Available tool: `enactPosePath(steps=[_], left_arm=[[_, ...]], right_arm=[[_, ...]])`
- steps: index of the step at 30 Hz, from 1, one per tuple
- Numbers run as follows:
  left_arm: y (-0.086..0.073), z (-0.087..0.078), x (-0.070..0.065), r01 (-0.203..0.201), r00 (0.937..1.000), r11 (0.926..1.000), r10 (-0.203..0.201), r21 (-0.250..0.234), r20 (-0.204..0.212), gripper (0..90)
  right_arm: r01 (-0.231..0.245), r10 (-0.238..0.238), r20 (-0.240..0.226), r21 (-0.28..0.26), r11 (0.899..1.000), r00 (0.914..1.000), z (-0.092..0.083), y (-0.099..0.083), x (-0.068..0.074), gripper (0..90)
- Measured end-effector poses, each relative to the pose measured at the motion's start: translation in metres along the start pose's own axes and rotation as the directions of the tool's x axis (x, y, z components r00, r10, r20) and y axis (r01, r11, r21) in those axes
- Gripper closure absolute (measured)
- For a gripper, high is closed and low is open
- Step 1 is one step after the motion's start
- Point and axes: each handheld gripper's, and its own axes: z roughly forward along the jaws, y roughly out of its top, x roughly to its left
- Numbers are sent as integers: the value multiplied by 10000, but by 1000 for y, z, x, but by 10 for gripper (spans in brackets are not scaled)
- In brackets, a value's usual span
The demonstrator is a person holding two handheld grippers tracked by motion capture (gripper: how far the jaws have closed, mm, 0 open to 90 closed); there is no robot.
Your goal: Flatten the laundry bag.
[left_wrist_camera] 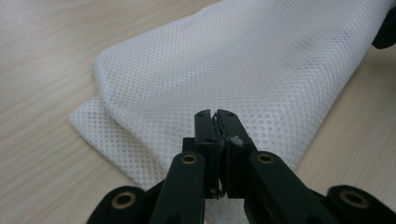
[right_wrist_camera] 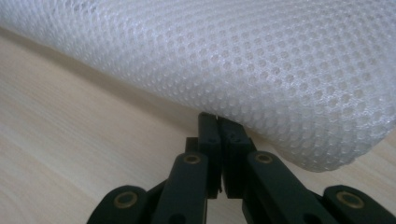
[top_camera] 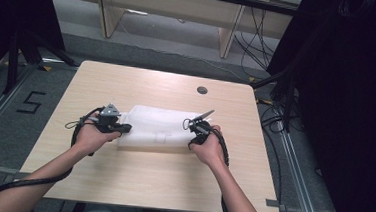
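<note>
A white mesh bag (top_camera: 157,126) lies folded flat in the middle of the wooden table (top_camera: 161,179). My left gripper (top_camera: 126,128) rests at its left end. In the left gripper view the jaws (left_wrist_camera: 215,114) are pressed together over the mesh bag (left_wrist_camera: 233,60), with a white shred of fabric caught between them. My right gripper (top_camera: 189,124) sits at the bag's right end. In the right gripper view its jaws (right_wrist_camera: 217,116) are closed right at the rolled edge of the mesh bag (right_wrist_camera: 233,56), which bulges over the tips.
A round cable hole (top_camera: 202,90) sits in the tabletop behind the bag. Wooden furniture legs (top_camera: 228,36) stand beyond the table. Cables (top_camera: 275,117) lie on the floor at the right. A floor marking "5" (top_camera: 31,102) is at the left.
</note>
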Motion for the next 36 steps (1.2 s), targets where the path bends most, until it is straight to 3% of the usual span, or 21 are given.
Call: enactPosePath(steps=[3, 4, 5, 7, 9, 10, 11, 13, 15, 20, 23, 29, 30, 32, 35, 36], left_arm=[[1, 2, 0, 22, 10000, 10000, -22, -46, 13, 856], [2, 2, 0, 101, 9999, 9999, -100, -114, 30, 847], [3, 1, 1, 142, 9999, 9998, -141, -169, 39, 833], [6, -2, 3, 444, 9990, 9980, -446, -442, -36, 797], [10, -3, 7, 888, 9959, 9932, -898, -749, -97, 732], [11, -4, 12, 773, 9966, 9950, -788, -629, -224, 693], [13, -3, 14, 865, 9952, 9941, -892, -660, -399, 646], [16, 0, 16, 1024, 9930, 9919, -1063, -747, -505, 570], [17, 1, 18, 1021, 9927, 9922, -1063, -720, -573, 526], [25, 17, 30, 1135, 9886, 9935, -1127, 22, -994, 477], [28, 27, 39, 1324, 9859, 9895, -1254, 582, -1112, 470], [33, 45, 45, 1664, 9795, 9809, -1526, 1010, -1314, 481], [33, 47, 45, 1719, 9784, 9797, -1575, 1034, -1342, 483], [33, 51, 45, 1657, 9787, 9783, -1475, 1247, -1429, 500], [31, 57, 43, 1115, 9838, 9804, -858, 1623, -1574, 531], [29, 59, 42, 1012, 9836, 9829, -757, 1539, -1636, 550]], right_arm=[[53, -52, 248, -32, 10000, 9997, 1, 2, -2, 889], [-208, 208, 80, -21, 9998, 9998, 0, 2, 1, 886], [164, -163, 164, -78, 9998, 9997, 0, 0, -1, 883], [138, -138, 61, 29, 9999, 9999, -5, -3, 3, 873], [184, -184, 12, -57, 9998, 9998, -9, -8, 6, 860], [233, -233, 18, -144, 9996, 9997, -11, -11, 7, 852], [677, -679, -26, -357, 9971, 9977, -12, -13, 5, 844], [401, -412, -235, -454, 9982, 9989, -21, -18, 6, 828], [495, -494, 45, -649, 9967, 9988, -28, -22, 6, 819], [502, -487, 145, -1338, 9897, 9987, -43, -23, 2, 792], [539, -534, 67, -1360, 9892, 9985, -46, -24, 0, 785], [696, -717, -116, -1307, 9890, 9974, -43, -33, 4, 778], [529, -549, -131, -1234, 9909, 9984, -43, -35, 6, 777], [664, -687, -143, -1236, 9901, 9975, -42, -38, 5, 777], [761, -791, -195, -1264, 9891, 9967, -43, -43, 6, 774], [746, -779, -207, -1282, 9889, 9967, -44, -45, 6, 775]])
